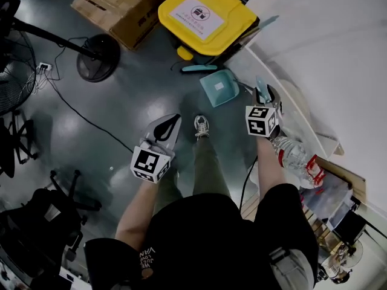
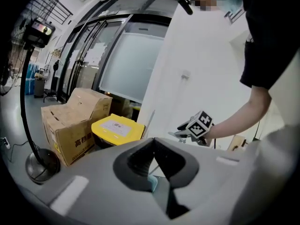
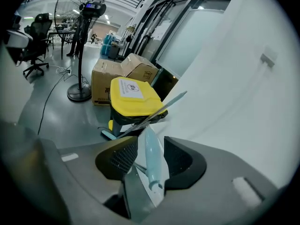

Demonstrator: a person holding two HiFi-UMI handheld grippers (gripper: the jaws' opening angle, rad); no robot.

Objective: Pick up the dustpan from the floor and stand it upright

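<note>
1. Sitting low at the foot of the white wall [image 1: 326, 47], the teal dustpan [image 1: 217, 88] is at 12 o'clock from the person's shoe [image 1: 201, 125]. Whether its pan rests on the grey floor [image 1: 121, 101] cannot be told.
2. Its handle runs from the pan toward 4 o'clock, up into the right gripper [image 1: 265, 93].
3. In the right gripper view the grip end of that handle stands between the two fingers, which are spread. It lies close to the 3 o'clock finger [image 3: 180, 161], and a pale gap shows between it and the 9 o'clock finger [image 3: 119, 158].
4. The left gripper [image 1: 172, 122] is at 8 o'clock from the pan and well apart from it. Its fingers are pressed together with nothing between them.
5. A yellow bin [image 1: 202, 17] stands at 12 o'clock from the dustpan, and a broom [image 1: 199, 68] leans against it.
6. A cardboard box [image 1: 112, 2] is at 9 o'clock from the bin, and the round fan base [image 1: 97, 58] is at 8 o'clock from it.
</note>
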